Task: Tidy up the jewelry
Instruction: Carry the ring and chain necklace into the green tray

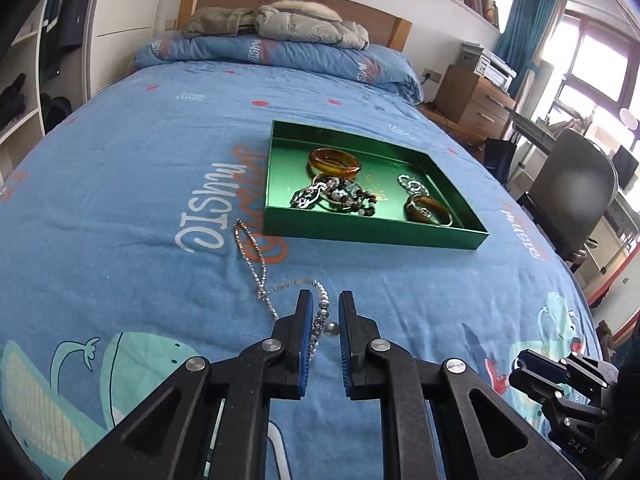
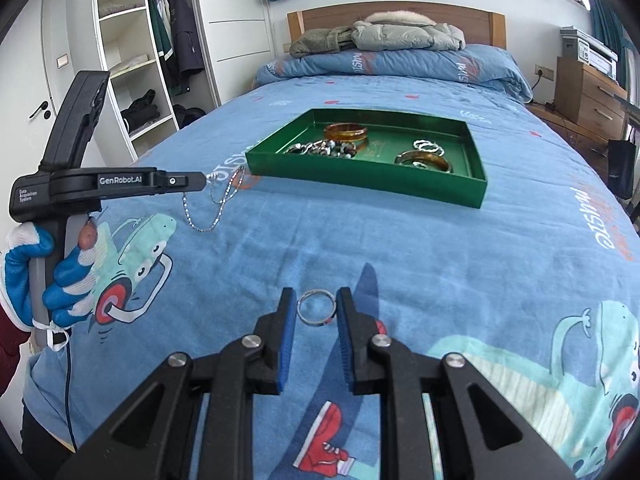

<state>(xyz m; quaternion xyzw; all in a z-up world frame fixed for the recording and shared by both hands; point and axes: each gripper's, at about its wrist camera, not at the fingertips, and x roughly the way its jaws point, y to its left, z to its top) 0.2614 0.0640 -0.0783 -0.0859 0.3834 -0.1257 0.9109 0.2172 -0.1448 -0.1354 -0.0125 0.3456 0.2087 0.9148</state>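
Observation:
A green tray [image 1: 360,234] on the blue bedspread holds amber bangles [image 1: 334,162], bead bracelets and silver pieces; it also shows in the right wrist view [image 2: 360,178]. A silver rhinestone necklace [image 1: 256,260] lies on the bed, and its beaded end runs between the fingers of my left gripper [image 1: 325,304]. In the right wrist view the necklace [image 2: 216,208] hangs in loops from the left gripper's [image 2: 202,180] tips above the bed. My right gripper [image 2: 317,300] is low over the bed with its jaws around a silver ring [image 2: 316,307].
Pillows and a folded grey jacket [image 1: 280,20] lie at the headboard. A wooden nightstand [image 1: 472,100] and a grey chair [image 1: 572,196] stand right of the bed. An open wardrobe [image 2: 136,60] stands at the left.

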